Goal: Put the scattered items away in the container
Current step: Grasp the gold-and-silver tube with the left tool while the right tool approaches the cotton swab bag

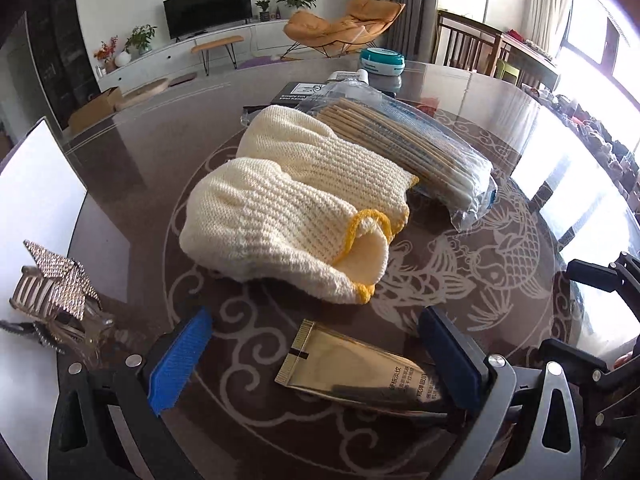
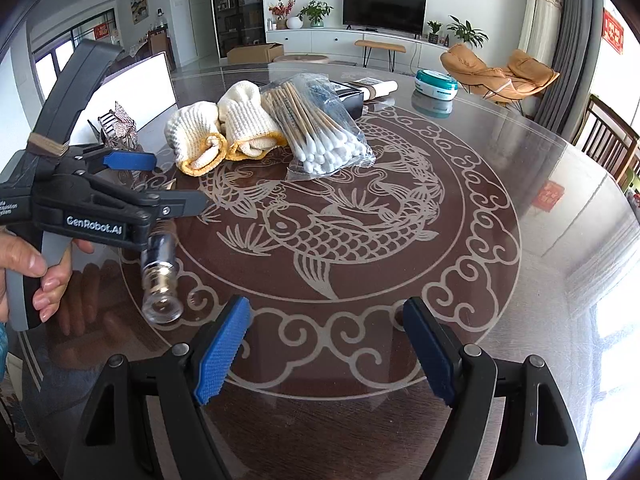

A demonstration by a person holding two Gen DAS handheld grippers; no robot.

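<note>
In the left wrist view my left gripper [image 1: 316,316] is open just above the table. A gold tube [image 1: 352,372] lies slantwise between its blue pads; its far end reaches the right pad, and the left pad stands well clear of it. In the right wrist view a hand holds the left gripper [image 2: 180,180] over that tube [image 2: 160,272], whose clear cap faces the camera. A pair of cream knitted gloves [image 1: 288,208] [image 2: 224,128] with yellow cuffs lies mid-table beside a bag of cotton swabs [image 1: 420,148] [image 2: 320,132]. My right gripper [image 2: 326,306] is open and holds nothing.
A white box [image 1: 40,200] [image 2: 136,80] stands at the table's left edge, with a glittery hair clip [image 1: 60,288] [image 2: 118,124] beside it. At the far side sit a teal round tin [image 1: 382,62] [image 2: 436,84], a black box [image 2: 348,94] and a white tube [image 2: 380,90]. Wooden chairs stand to the right.
</note>
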